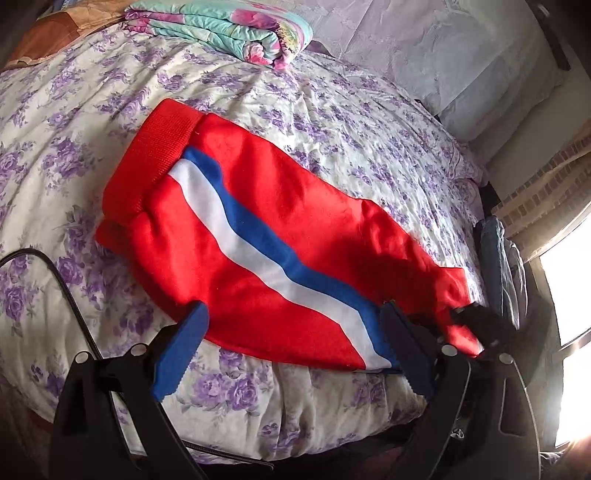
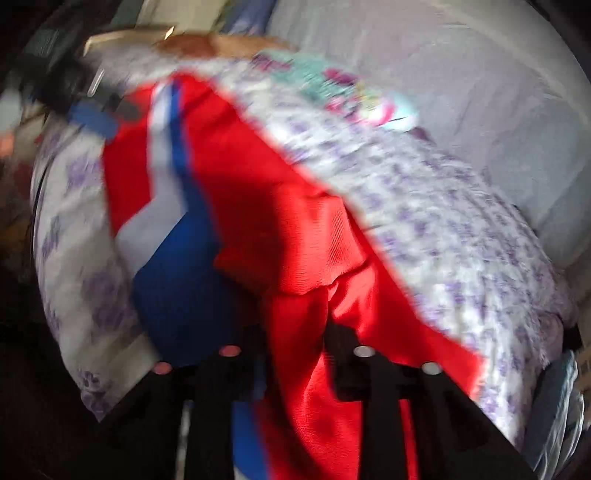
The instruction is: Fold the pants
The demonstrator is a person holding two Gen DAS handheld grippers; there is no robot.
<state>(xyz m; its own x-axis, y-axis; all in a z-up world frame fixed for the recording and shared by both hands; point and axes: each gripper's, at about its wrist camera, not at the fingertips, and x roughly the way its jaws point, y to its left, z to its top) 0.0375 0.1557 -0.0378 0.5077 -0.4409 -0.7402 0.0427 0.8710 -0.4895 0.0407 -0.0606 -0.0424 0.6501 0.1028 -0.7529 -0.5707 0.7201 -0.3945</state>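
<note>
Red pants (image 1: 236, 229) with a white and blue side stripe lie on the flowered bedspread (image 1: 332, 122), waistband at the far left, legs running to the near right edge. My left gripper (image 1: 295, 343) is open, its blue fingers (image 1: 181, 350) standing wide apart over the near hem. My right gripper shows in the left wrist view (image 1: 476, 325) at the right end of the pants, shut on red cloth. In the blurred right wrist view the pants (image 2: 280, 221) fill the middle and my right gripper (image 2: 295, 332) pinches a fold of them. The left gripper shows there at upper left (image 2: 96, 118).
A folded flowered quilt (image 1: 229, 29) lies at the far side of the bed. A pale pillow (image 1: 461, 55) is at the far right. A black cable (image 1: 55, 273) runs at the near left. A bright window (image 1: 569, 295) is at the right.
</note>
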